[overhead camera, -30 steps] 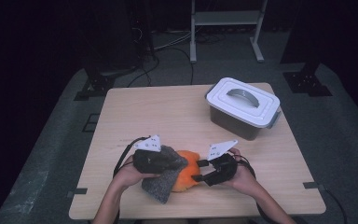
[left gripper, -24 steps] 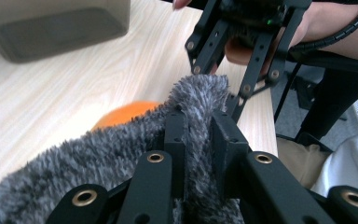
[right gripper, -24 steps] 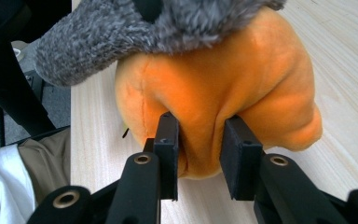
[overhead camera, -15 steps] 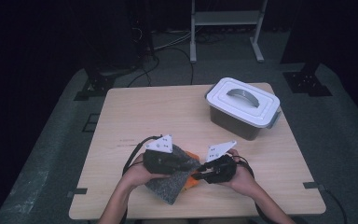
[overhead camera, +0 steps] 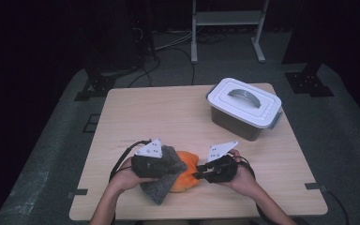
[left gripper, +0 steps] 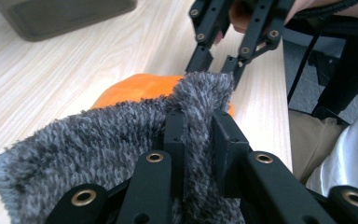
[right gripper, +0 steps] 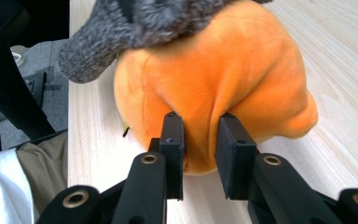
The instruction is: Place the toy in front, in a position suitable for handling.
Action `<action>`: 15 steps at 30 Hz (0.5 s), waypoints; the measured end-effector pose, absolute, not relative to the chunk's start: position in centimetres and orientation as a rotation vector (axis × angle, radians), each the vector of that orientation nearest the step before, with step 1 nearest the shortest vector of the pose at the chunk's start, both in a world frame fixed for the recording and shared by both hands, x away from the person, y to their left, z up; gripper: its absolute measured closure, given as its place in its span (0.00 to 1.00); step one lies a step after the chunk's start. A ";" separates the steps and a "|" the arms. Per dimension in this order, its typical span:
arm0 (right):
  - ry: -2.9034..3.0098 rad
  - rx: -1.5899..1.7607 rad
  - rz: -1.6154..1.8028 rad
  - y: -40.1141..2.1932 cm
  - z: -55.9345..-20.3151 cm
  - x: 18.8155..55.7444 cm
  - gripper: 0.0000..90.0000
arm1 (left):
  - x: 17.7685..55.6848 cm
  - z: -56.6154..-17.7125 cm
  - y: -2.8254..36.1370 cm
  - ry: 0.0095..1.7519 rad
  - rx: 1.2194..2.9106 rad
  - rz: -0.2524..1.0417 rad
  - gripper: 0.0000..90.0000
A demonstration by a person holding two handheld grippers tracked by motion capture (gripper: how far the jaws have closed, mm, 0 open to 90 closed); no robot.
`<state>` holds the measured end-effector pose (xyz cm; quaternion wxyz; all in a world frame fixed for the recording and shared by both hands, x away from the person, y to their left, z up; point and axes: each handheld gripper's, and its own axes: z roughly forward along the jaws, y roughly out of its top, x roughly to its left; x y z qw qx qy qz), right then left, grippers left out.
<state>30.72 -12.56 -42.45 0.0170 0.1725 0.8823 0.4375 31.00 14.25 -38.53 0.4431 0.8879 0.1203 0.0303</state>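
While the right tool [right gripper: 200, 140], jaws just closed, pinches a fold of the orange plush [right gripper: 223, 79], the left tool [left gripper: 198, 135] stays clamped on grey fleece [left gripper: 98, 144]. Both soft, light; grip bunched folds. Lower centre of worktop [overhead camera: 168, 112], nr front edge; lidded box [overhead camera: 243, 105] upper right, open room btw.

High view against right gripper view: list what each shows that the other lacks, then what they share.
High view alone: the lidded white container at the table's far right, the floor, both hands, and the left gripper shut on the grey fuzzy cloth.

Right gripper view alone: the right gripper close up, its pads pinching a fold of the orange plush toy; its jaws have just been closing.

Shared: the toy, the cloth draped over it, the wooden table.
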 end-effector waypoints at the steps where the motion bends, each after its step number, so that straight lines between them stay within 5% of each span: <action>1: 2.741 0.528 1.358 -12.5 -42.4 30.7 0.81 | 31.1 -38.4 14.2 0.298 2.203 0.080 0.86; 10: 2.755 0.489 1.302 -12.4 -42.5 30.4 0.80 | 32.6 -38.0 13.6 0.344 2.157 0.071 0.86; 15: 2.771 0.486 1.292 -12.7 -42.6 30.5 0.60 | 32.4 -39.5 13.7 0.337 2.137 -0.023 0.86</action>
